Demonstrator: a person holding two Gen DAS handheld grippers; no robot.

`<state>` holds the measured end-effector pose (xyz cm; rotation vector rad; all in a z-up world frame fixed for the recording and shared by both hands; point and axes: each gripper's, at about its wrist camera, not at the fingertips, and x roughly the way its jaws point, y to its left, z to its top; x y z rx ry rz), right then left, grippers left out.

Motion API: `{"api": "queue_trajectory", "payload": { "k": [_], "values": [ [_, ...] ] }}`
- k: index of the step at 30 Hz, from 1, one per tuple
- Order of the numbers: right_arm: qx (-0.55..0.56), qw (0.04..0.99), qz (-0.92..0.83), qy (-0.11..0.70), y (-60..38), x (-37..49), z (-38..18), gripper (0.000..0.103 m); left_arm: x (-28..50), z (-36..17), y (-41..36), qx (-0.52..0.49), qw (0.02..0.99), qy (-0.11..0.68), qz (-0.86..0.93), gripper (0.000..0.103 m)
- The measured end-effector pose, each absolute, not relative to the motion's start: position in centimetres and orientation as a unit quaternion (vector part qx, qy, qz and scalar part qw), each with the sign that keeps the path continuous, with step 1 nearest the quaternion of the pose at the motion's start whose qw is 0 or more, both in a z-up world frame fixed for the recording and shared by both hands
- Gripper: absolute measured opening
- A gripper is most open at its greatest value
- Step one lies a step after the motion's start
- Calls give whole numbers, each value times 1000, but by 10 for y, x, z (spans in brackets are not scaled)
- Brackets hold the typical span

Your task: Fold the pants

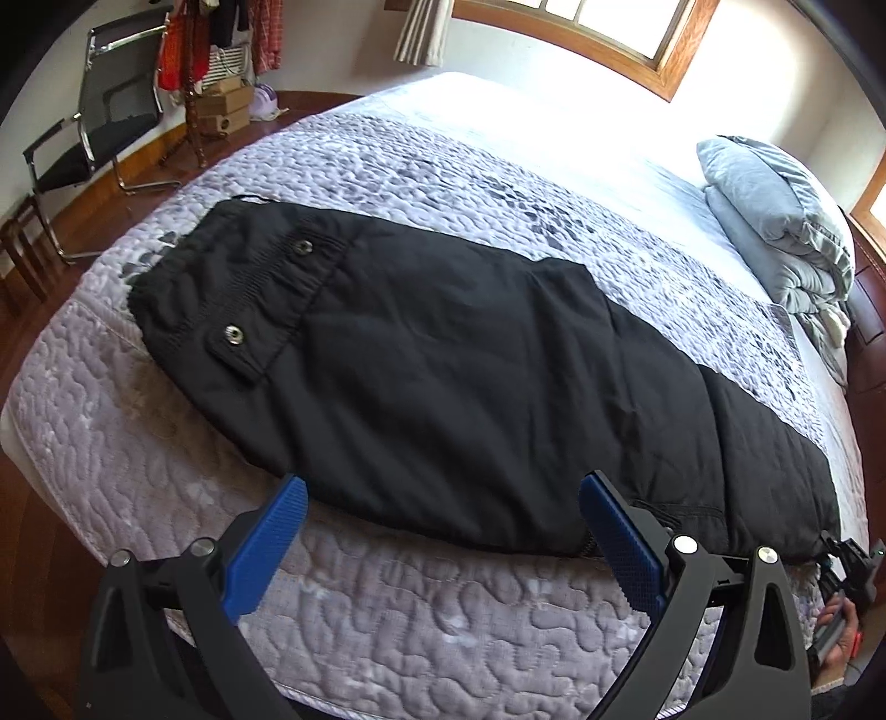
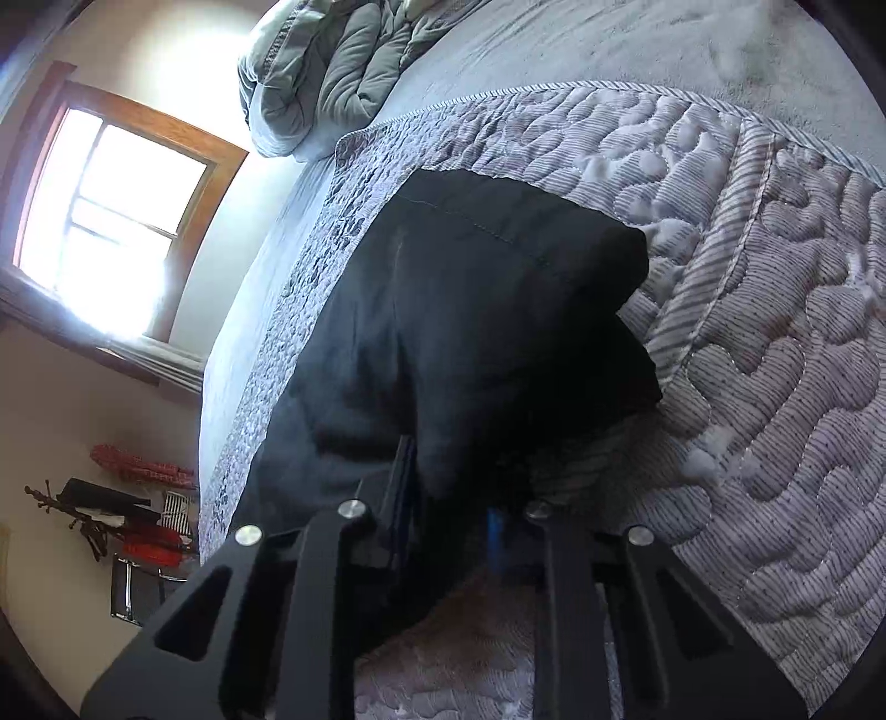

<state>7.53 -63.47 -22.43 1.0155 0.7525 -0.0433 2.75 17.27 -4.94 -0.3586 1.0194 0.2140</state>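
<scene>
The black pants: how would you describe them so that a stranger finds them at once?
Look at the bed's grey quilted cover. Along its near edge lie the black pants, stretched lengthwise. They are the only black fabric there, with two metal snaps at the waistband, unlike the grey folded blanket at the far end.

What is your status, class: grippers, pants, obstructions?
Left gripper open at the pants' near edge. Right gripper shut on pants leg end. Pants folded lengthwise on bed. No obstructions.

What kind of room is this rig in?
Most likely a home bedroom: a bed with a grey quilted bedspread, a folded grey-blue duvet near a wood-framed window, and a coat stand hung with clothes.
</scene>
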Motion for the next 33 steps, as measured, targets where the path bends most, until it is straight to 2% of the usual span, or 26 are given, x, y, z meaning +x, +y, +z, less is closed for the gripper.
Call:
{"api": "queue_trajectory", "payload": {
  "k": [8, 23, 33],
  "values": [
    [410, 843, -46, 344, -618, 79, -189, 12, 26, -61, 191, -194, 840, 496, 105, 99],
    [222, 925, -8, 308, -520, 106, -79, 12, 9, -56, 204, -221, 840, 485, 95, 99],
    [138, 932, 87, 324, -413, 121, -63, 12, -1, -54, 218, -240, 837, 480, 106, 99]
  ]
}}
